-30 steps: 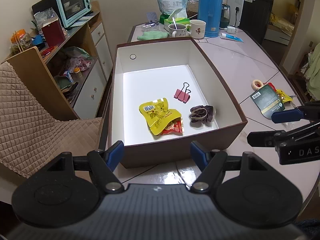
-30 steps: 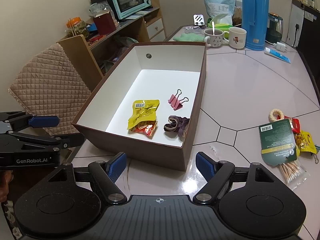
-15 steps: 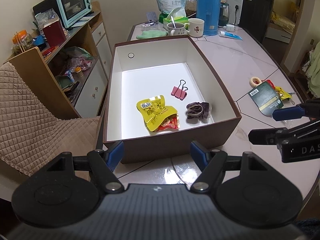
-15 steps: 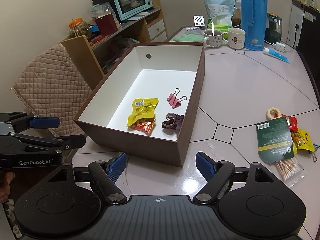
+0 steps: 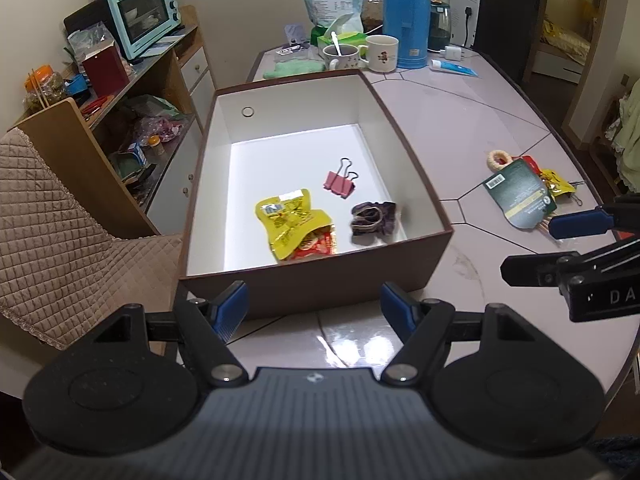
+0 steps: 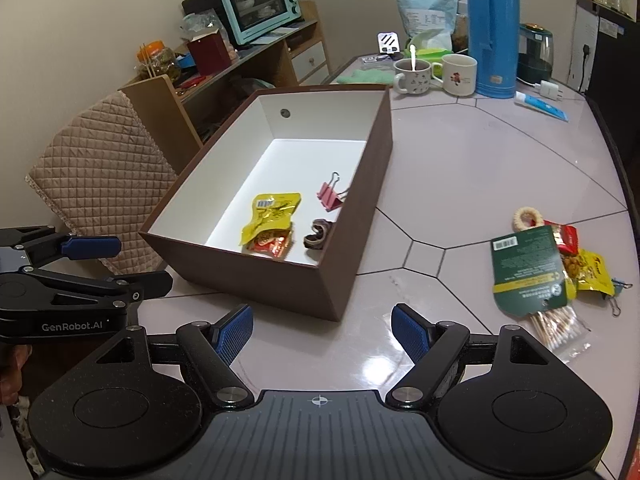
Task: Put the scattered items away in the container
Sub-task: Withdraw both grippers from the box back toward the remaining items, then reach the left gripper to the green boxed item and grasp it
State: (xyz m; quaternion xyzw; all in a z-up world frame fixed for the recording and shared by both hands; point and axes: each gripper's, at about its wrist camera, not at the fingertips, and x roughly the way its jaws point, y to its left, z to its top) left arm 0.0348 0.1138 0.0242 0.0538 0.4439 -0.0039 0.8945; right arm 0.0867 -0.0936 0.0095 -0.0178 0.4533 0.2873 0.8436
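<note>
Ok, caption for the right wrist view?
Open right hand-held gripper faces the brown box; a green packet and cotton swabs remain on the table.

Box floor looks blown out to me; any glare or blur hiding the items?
Left wrist view: box floor overexposed, yet pink clip and yellow packet read clearly. Right wrist view: glare on table near the hand-held gripper; packets at the right stay sharp.

Blue thermos (image 6: 493, 28) upright at tabletop (image 6: 472, 168) far end, two mugs (image 6: 458, 74) beside; teal toaster oven (image 5: 142, 14) on shelf.
</note>
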